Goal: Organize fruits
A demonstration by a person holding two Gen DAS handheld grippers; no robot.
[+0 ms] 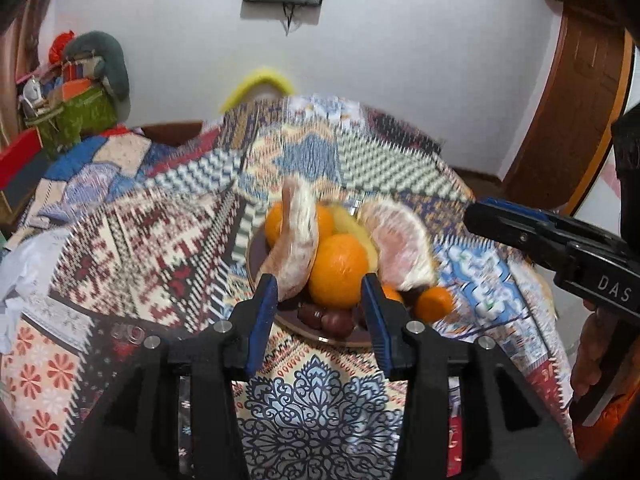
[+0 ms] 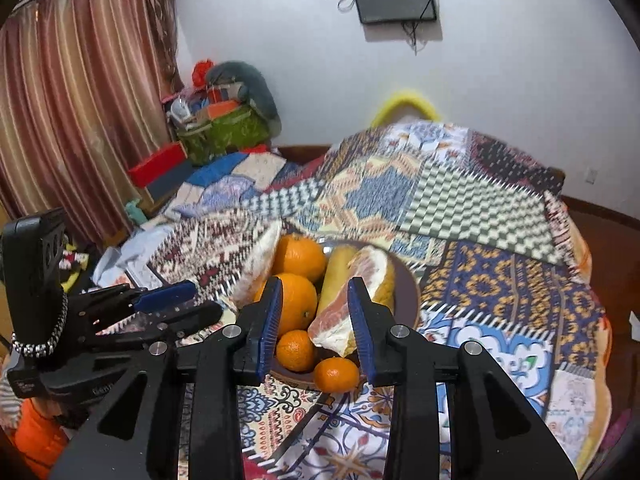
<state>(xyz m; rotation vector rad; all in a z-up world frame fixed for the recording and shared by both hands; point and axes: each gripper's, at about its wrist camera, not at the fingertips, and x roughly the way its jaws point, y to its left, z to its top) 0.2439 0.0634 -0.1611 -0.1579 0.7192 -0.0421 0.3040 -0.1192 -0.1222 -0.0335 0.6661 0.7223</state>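
On patterned tabletop (image 2: 500, 312): plate (image 2: 408, 284) heaped with oranges (image 1: 338, 276), two pomelo wedges (image 1: 396, 244), banana (image 2: 336, 276), dark dates (image 1: 336, 318) at near rim; one mandarin (image 2: 335, 374) perched on plate edge. Left gripper (image 1: 320, 312) above near side of plate, fingers (image 1: 262, 312) partly open, nothing between them. Right gripper (image 2: 314, 320) likewise partly open and empty, hovering over right wedge. Pile looks finished save that mandarin. Judgement for next step: approach mandarin from above, straddle widest part, close gently, avoid nudging it off rim; lift clear before moving inward. Keep other gripper well apart from wedges, which lean and could topple.
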